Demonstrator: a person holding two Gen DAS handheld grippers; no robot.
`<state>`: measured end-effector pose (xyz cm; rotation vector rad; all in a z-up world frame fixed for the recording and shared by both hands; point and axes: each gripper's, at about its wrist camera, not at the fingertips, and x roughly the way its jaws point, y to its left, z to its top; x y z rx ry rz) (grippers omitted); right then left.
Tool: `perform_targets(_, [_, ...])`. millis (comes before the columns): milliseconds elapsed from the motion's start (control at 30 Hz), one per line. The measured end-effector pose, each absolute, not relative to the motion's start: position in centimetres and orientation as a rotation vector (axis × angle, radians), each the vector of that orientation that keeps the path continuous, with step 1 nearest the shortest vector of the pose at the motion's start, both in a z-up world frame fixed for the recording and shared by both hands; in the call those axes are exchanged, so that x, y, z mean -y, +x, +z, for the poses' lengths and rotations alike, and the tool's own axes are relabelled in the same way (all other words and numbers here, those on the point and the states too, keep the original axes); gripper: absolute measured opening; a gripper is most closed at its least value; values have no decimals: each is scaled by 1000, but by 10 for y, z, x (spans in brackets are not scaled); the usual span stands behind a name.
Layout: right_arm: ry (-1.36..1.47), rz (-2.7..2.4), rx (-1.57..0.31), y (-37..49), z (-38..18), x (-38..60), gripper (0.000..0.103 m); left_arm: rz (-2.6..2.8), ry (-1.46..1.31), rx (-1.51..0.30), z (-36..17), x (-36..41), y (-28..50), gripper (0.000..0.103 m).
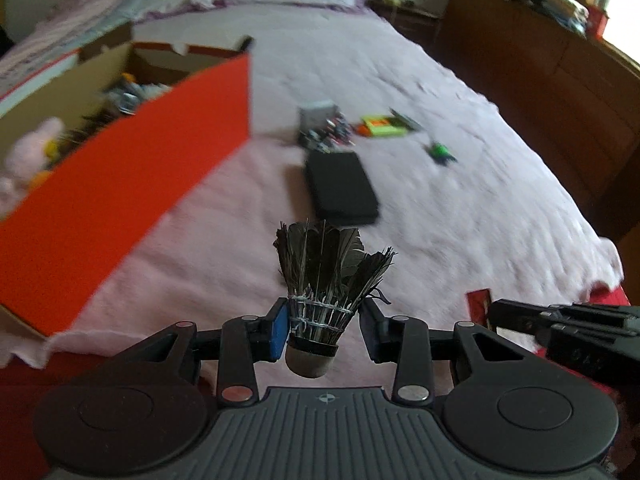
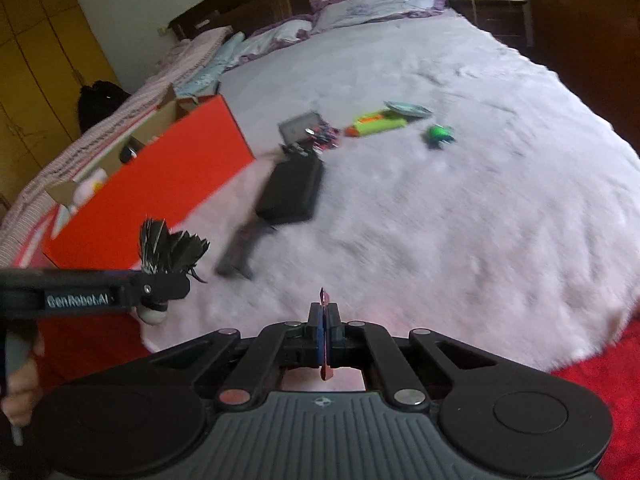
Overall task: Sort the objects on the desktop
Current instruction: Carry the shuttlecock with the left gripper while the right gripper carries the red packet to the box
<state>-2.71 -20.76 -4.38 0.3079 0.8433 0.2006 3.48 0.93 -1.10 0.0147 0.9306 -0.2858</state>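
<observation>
Left gripper [image 1: 324, 330] clamped on black shuttlecock [image 1: 326, 280]; right gripper [image 2: 323, 328] pinching thin red card [image 2: 322, 336]. Best carried level over red box [image 1: 132, 160], released only once past the rim.

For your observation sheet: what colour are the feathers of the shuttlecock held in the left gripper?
Black feathers on the shuttlecock, clearest in the left wrist view.
</observation>
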Motion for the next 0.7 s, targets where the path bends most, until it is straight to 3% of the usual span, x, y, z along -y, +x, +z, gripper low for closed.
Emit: perform_targets(700, [222,531,-674,77,65,78,2,-100,-53,-718,69,-120,74,39])
